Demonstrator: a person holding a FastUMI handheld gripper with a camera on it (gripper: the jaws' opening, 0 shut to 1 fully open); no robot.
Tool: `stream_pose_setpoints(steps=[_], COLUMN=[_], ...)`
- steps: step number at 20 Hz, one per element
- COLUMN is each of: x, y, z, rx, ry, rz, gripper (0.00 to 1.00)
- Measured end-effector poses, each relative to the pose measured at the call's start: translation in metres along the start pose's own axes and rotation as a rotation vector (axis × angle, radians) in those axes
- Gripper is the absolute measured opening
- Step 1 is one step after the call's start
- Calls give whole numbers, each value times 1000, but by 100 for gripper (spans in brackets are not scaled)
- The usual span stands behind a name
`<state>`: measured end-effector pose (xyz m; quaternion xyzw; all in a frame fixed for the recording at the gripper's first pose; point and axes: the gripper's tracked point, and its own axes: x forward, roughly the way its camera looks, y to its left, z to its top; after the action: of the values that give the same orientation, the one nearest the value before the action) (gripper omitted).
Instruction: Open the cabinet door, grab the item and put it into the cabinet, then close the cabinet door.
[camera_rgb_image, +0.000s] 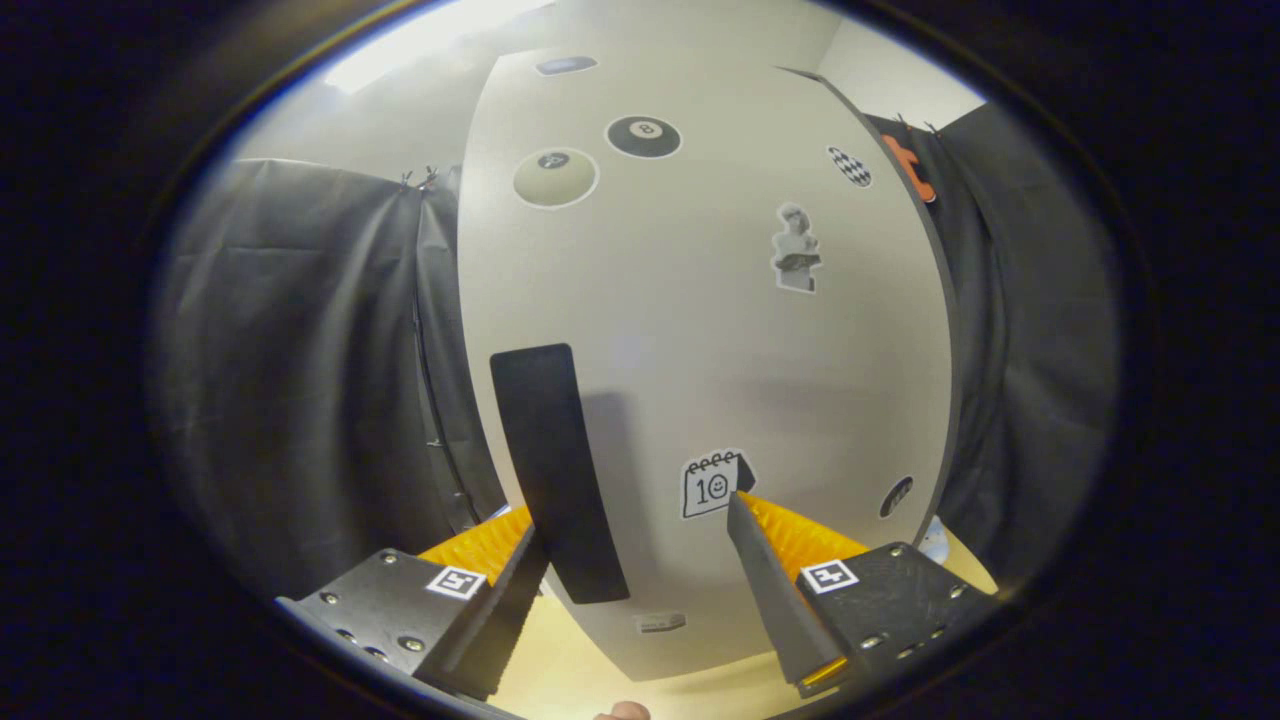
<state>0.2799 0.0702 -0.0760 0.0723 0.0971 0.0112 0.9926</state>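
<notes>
The white cabinet door (700, 350) stands right in front of me, covered with stickers. Its black vertical handle (550, 450) is on the door's left side. My gripper (635, 520) is open and close to the door. The handle's lower part lies between the fingers, right against the left finger (510, 590). The right finger (770, 580) points at the door beside a calendar sticker (712, 485) and is well apart from the handle. No item for the cabinet shows here.
The cabinet stands on a light wooden tabletop (570, 660). Black cloth booth walls (300, 380) hang close on both sides of it. Part of a person's finger (622, 711) shows just below the gripper.
</notes>
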Motion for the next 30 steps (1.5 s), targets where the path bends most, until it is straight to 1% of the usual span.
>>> stream_pose_setpoints(steps=[16,30], x=[45,60], y=[9,13], z=[-3,-3], rx=[18,19], ry=[-9,-22], rz=[2,-41], gripper=[99,98])
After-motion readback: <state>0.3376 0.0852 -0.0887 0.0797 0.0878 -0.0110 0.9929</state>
